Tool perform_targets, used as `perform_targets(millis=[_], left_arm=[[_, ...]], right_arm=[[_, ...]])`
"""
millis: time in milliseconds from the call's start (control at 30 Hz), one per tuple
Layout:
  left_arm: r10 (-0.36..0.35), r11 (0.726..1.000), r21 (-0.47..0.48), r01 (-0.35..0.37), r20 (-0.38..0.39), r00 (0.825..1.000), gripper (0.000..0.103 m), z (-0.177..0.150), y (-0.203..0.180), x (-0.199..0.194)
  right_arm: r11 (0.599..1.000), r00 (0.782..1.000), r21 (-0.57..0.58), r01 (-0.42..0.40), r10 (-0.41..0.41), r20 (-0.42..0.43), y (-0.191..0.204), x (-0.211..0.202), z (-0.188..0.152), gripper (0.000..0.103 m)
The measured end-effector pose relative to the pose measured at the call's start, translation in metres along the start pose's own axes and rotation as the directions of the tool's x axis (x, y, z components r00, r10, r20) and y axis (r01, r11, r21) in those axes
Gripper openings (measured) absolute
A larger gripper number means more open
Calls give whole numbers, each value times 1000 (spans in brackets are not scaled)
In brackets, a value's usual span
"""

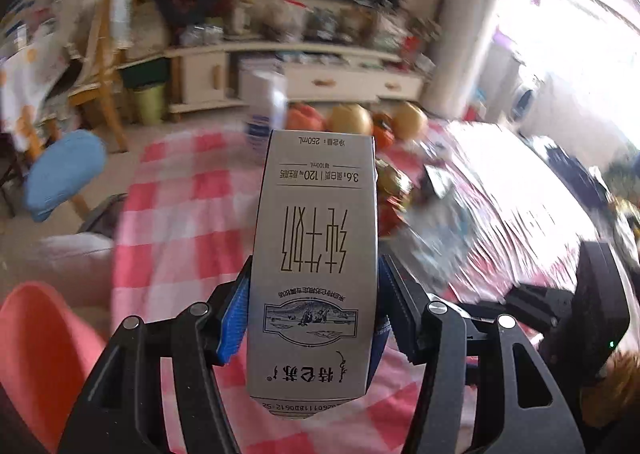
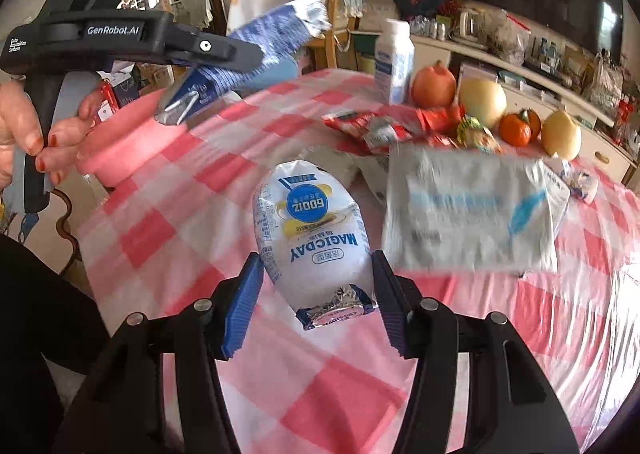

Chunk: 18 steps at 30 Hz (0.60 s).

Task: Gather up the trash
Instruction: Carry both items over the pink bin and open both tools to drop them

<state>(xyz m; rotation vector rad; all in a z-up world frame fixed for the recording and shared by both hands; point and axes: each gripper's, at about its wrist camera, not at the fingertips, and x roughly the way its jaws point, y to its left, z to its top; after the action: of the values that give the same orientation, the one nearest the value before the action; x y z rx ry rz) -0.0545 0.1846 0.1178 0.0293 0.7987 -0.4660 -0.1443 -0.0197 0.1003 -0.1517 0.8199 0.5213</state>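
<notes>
My left gripper [image 1: 312, 314] is shut on a grey milk carton [image 1: 316, 262], held upside down above the pink checked tablecloth [image 1: 184, 214]. In the right wrist view the same carton [image 2: 256, 50] hangs in the left gripper [image 2: 224, 54] over a pink bin [image 2: 128, 134] at the table's left edge. My right gripper [image 2: 316, 298] is shut on a white MAGICDAY snack bag [image 2: 316, 238], with both blue pads against its sides. Red wrappers [image 2: 380, 126] and a white plastic pouch [image 2: 472, 210] lie further back on the table.
A white bottle [image 2: 394, 62], several round fruits [image 2: 480, 98] and small sweets wrappers [image 2: 476, 134] sit at the table's far side. A blue stool [image 1: 64, 174] and wooden chair [image 1: 100, 66] stand left of the table. A TV cabinet [image 1: 300, 70] lines the far wall.
</notes>
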Motion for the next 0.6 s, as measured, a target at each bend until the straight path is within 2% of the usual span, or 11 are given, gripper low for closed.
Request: perform_targets(millis=[100, 233, 333, 367, 433, 467, 533, 600], left_arm=[[62, 995, -78, -57, 56, 997, 60, -4, 27, -29], [169, 964, -225, -144, 96, 981, 60, -16, 79, -60], [274, 909, -350, -228, 88, 958, 60, -29, 123, -73], [313, 876, -407, -259, 70, 947, 60, -36, 141, -76], [341, 829, -485, -278, 46, 939, 60, -47, 163, -79], [371, 795, -527, -301, 30, 928, 60, -53, 176, -82], [429, 742, -573, -350, 4, 903, 60, -63, 196, -87], [445, 703, -615, -357, -11, 896, 60, -74, 211, -92]], right_arm=[[1000, 1000, -12, -23, 24, 17, 21, -2, 13, 56], [996, 997, -53, -66, 68, 46, 59, -2, 38, 56], [989, 991, -94, -116, 122, 61, 97, 6, 67, 56], [986, 989, -106, -125, 132, 62, 108, 9, 74, 56], [979, 985, -137, -149, 160, 69, 133, 19, 94, 56], [976, 983, -150, -156, 168, 70, 142, 23, 103, 56], [970, 981, -178, -167, 181, 67, 163, 34, 119, 56], [962, 979, -205, -178, 194, 60, 186, 50, 136, 56]])
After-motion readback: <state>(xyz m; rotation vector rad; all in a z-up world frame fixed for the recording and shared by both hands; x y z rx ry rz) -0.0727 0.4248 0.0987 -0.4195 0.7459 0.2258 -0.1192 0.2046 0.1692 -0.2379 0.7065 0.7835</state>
